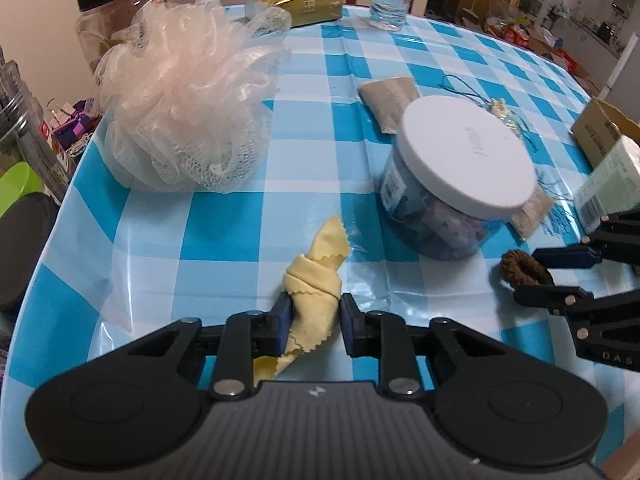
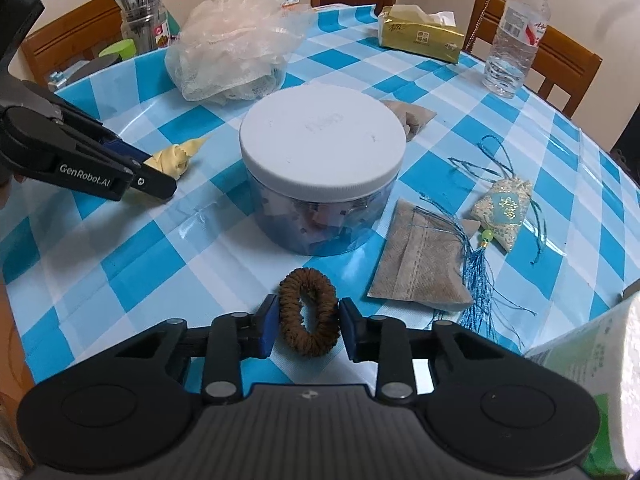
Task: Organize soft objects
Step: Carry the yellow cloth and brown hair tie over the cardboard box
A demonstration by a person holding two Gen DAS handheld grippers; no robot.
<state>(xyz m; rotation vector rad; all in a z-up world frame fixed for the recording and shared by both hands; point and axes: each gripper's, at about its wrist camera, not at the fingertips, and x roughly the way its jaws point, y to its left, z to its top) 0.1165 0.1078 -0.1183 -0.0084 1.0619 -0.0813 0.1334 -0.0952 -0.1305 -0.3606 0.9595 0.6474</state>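
Soft objects are shown spread over the checked tablecloth (image 2: 120, 248): a yellow cloth (image 1: 314, 288) lies between the parted fingers of the left gripper (image 1: 313, 322), and a brown hair tie (image 2: 308, 312) is bracketed, not yet pinched, by the right gripper (image 2: 307, 326). Both sit near the table's front edge, before the white-lidded jar (image 2: 320, 152). Beyond are seen a mesh bath sponge (image 1: 180, 100) and a grey sachet (image 2: 420, 256). Each closure is best centred on its item, with the tablecloth kept clear of the pads.

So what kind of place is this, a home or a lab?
Probably a home dining room: a round table under a blue checked tablecloth, wooden chairs around it, and a tissue pack and water bottle on top.
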